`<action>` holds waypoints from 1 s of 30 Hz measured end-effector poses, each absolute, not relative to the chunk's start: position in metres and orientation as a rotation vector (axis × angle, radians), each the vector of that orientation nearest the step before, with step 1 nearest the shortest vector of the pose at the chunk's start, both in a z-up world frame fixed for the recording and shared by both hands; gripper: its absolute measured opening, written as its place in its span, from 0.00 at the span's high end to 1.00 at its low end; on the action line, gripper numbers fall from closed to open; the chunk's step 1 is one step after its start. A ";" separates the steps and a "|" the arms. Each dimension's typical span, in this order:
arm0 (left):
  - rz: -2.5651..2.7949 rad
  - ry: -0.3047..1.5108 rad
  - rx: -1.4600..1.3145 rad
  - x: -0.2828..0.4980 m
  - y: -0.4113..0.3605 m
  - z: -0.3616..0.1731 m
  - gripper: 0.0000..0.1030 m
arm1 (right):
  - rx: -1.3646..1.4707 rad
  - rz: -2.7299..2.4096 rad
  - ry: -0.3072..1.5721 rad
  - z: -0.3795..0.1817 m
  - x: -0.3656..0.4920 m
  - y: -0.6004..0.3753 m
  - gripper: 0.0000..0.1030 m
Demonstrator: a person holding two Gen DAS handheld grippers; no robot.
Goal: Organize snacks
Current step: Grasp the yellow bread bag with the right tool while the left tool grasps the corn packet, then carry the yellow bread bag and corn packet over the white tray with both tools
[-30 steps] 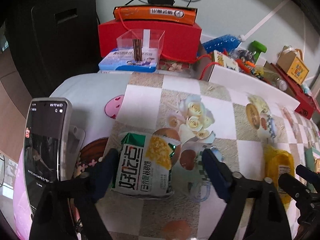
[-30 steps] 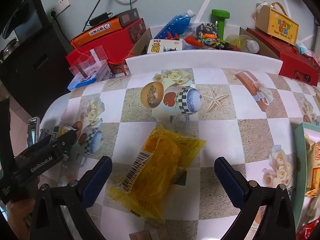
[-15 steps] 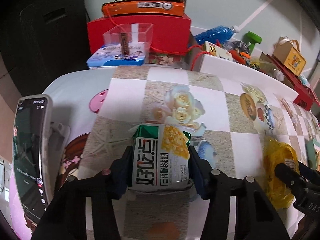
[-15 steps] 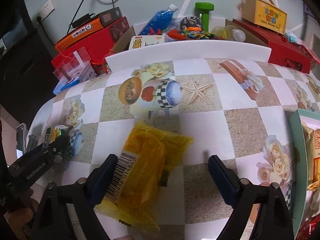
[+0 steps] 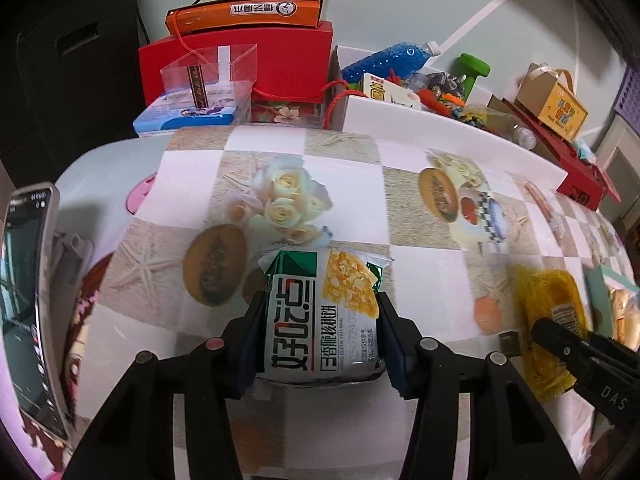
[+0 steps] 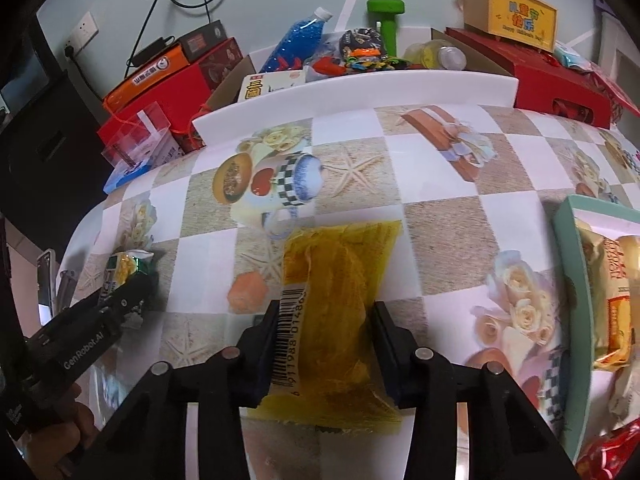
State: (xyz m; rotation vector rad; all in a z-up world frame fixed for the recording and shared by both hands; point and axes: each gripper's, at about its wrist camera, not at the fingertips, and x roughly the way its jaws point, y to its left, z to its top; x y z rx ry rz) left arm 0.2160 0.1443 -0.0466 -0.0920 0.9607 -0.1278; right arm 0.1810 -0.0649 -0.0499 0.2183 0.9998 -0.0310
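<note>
Both grippers are clamped on snack packs right now. Left gripper [image 5: 320, 332] has its two pads pressed against the long sides of a green-and-white cracker pack [image 5: 322, 316], which sits on the checkered tablecloth [image 5: 420, 280] near the front edge. Right gripper [image 6: 325, 344] is squeezed onto a yellow snack bag [image 6: 340, 292], barcode side against the left pad, on the same tablecloth toward the middle.

My guess on handling: both are light, crinkly film packs with air inside, so they'll give under the pads and could slip if only the loose film gets pinched. The cracker pack looks puffier and probably holds brittle stuff, so go easy on the squeeze. Grabbing across the middle of the body, like both grippers do here, seems the safest spot; the sealed end flaps would just fold.

Off to the right there's a teal tray [image 6: 568, 264] that already holds a few other snack bags, so that's likely where these go. Back of the table is cluttered with red boxes [image 5: 240, 64] and a blue bottle [image 6: 296, 40], well apart from the action.
</note>
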 end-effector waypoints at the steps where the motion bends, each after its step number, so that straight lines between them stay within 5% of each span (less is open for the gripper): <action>1: -0.132 0.961 -0.103 0.215 0.143 -0.046 0.49 | 0.222 -0.031 1.000 -0.049 0.179 -0.068 0.56; 30: -0.210 0.906 -0.337 0.124 0.071 0.011 0.50 | 0.265 -0.094 0.959 -0.003 0.096 -0.141 0.56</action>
